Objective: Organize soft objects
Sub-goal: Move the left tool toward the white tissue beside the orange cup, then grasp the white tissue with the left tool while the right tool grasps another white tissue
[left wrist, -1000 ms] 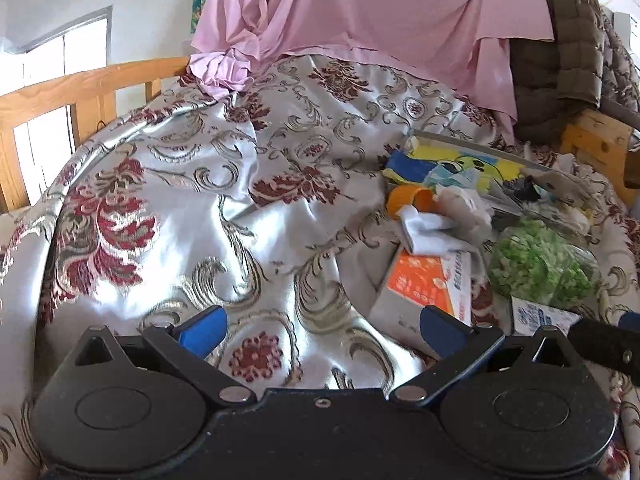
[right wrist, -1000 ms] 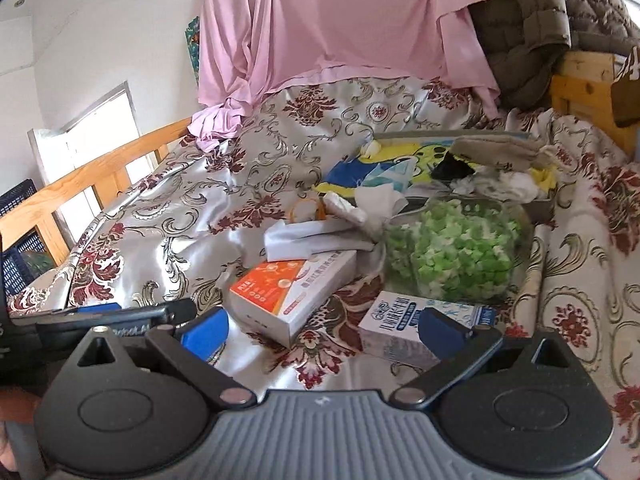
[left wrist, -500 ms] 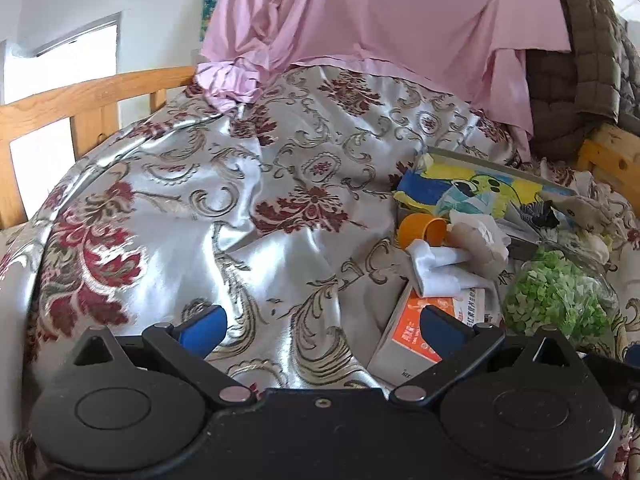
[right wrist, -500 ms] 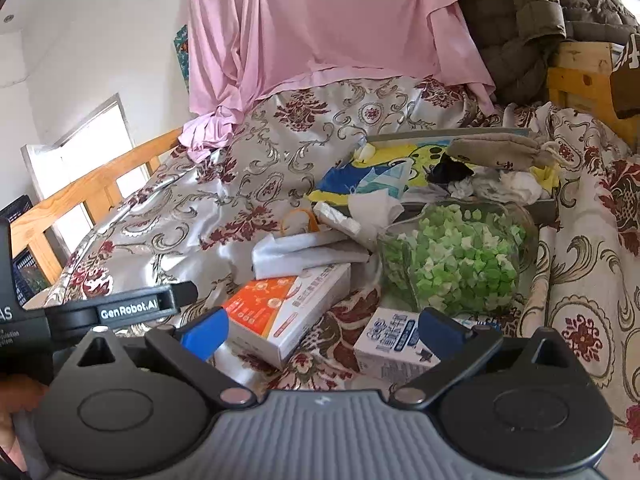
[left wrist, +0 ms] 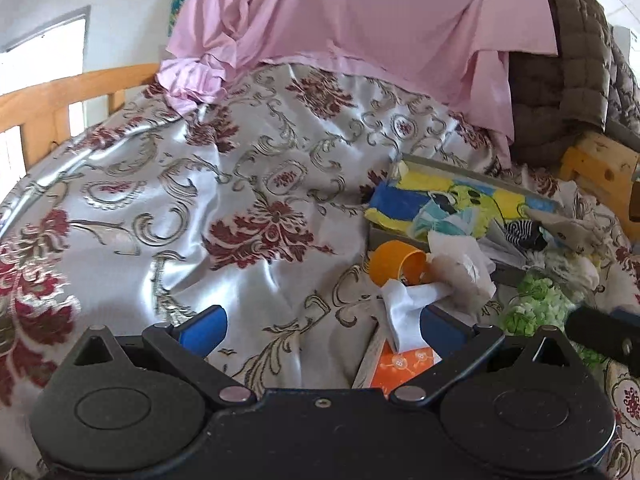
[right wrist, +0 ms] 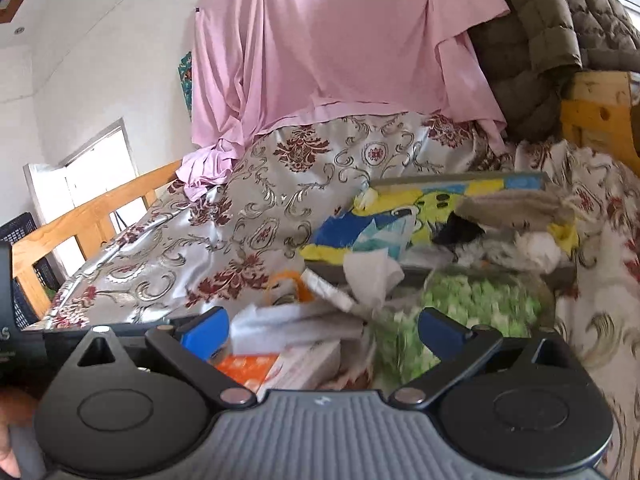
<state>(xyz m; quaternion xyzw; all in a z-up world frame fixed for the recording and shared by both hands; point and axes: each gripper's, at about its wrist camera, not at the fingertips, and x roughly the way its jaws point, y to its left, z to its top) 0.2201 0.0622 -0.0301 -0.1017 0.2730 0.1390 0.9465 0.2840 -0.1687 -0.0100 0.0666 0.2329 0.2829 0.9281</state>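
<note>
Both of your grippers stand with their blue pads spread wide and nothing between them. Your left gripper (left wrist: 320, 330) hangs low over the silver and red patterned bedspread (left wrist: 192, 208); its right pad (left wrist: 442, 326) sits just beside a white folded cloth (left wrist: 404, 312), which drapes over the end of an orange and white box (left wrist: 400, 364) at about five o'clock in the left wrist view. At three o'clock from that cloth lies an orange cup (left wrist: 394, 262) on its side, touching a pale crumpled bag (left wrist: 464, 268). Beyond these, at two o'clock, a flat tray (left wrist: 460, 170) holds a yellow and blue printed cloth (left wrist: 432, 204), a dark striped piece (left wrist: 524, 236) and some pale rags. A bag of green pieces (left wrist: 536, 304) lies at three o'clock, partly behind the dark arm of your other tool. Your right gripper (right wrist: 322, 330) hovers close above the same heap: the white folded cloth (right wrist: 292, 320) and the orange and white box (right wrist: 280, 364) sit between its spread pads, though you cannot tell from this blurred view whether either pad touches them. The bag of green pieces (right wrist: 480, 304) is at three o'clock in the right wrist view, smeared by motion, with crumpled white tissue (right wrist: 372, 276) just above it. A pink sheet (right wrist: 340, 52) hangs at twelve o'clock, a brown quilted blanket (right wrist: 552, 28) at one o'clock, and a wooden bed rail (right wrist: 92, 216) runs along at nine o'clock.
</note>
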